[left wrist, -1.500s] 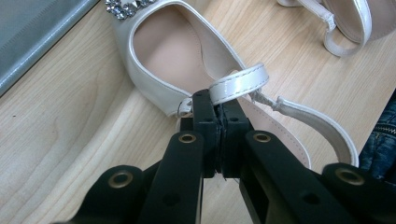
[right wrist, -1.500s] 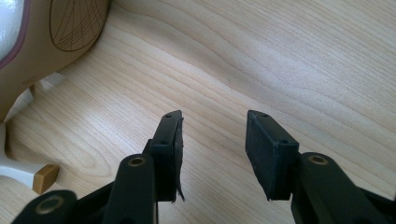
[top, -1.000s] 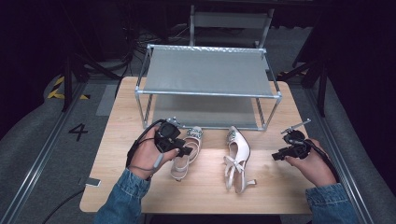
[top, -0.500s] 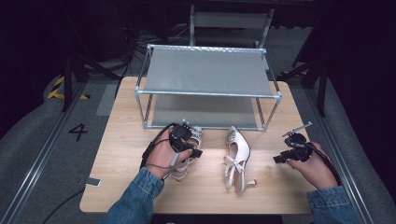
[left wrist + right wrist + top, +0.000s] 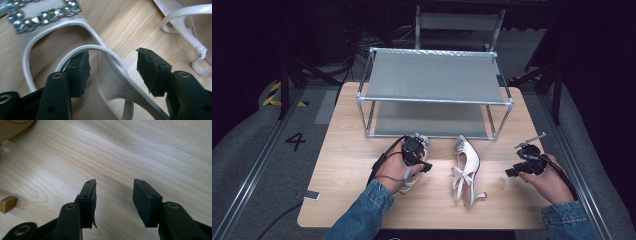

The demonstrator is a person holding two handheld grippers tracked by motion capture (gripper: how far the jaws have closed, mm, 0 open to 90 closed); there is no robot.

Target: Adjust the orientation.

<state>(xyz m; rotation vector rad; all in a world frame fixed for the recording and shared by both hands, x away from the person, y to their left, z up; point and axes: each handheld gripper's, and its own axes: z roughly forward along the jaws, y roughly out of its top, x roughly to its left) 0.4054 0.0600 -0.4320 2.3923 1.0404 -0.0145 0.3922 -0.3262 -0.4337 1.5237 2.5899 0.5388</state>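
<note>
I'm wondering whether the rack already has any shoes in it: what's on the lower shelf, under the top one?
Through the front of the metal rack, the visible strip of lower shelf looks bare. The top shelf covers its rear part, so that can't be checked. Both white shoes lie on the table.

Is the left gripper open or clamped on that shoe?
Open. The left gripper has jaws just widened, straddling the sandal's side and strap with gaps.

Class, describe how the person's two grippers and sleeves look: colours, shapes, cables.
Both the left gripper and the right gripper are black, each with two flat rectangular jaw pads on bolted arms; one left pad's edge looks frayed. A black cable loops from the left one. Both forearms wear blue denim sleeves.
</note>
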